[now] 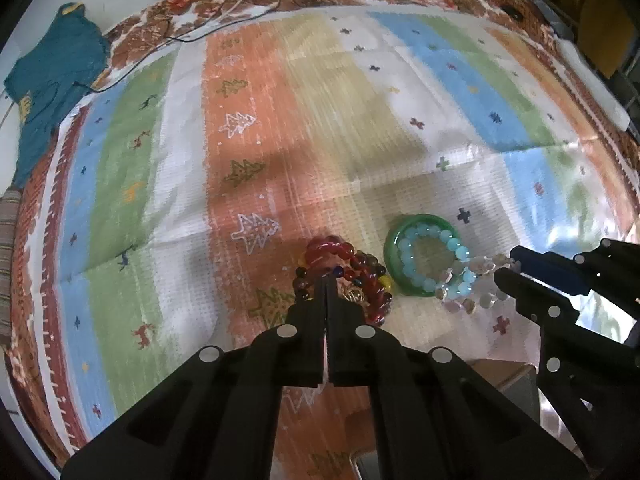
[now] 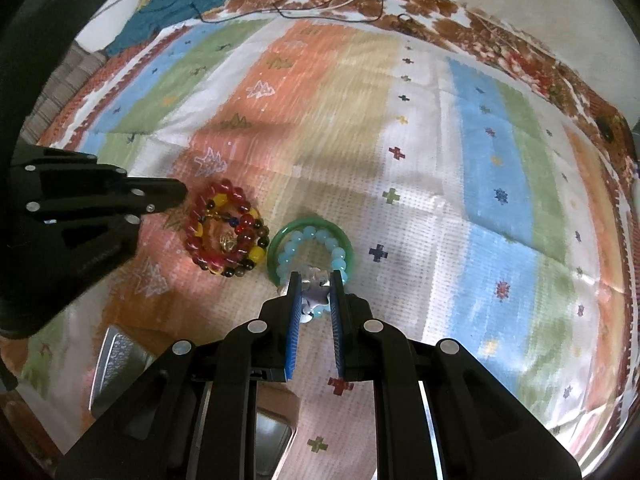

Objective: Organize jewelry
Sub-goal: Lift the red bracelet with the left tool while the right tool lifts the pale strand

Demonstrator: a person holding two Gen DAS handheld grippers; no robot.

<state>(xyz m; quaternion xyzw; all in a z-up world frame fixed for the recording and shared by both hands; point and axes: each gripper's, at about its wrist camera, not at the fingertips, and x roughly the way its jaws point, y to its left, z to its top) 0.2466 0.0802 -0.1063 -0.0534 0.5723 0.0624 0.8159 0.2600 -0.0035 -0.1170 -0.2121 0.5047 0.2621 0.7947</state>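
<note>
Your left gripper hides part of the red bracelet; the metal tin is cut off behind your right gripper.

Brightness: daylight, fairly bright; my view is washed pale over the striped mat.
Glare: a white sheen sits on the mat's right edge in my left view, near my right gripper.
Shadows: a soft dark band crosses the orange stripe; my left gripper throws shade onto the mat beneath it.
Blur: the mat's middle is streaked with motion blur in both views; my own fingers look sharp.
Distortion: heavy fisheye bending, the mat's edges curve, black corners.
</note>
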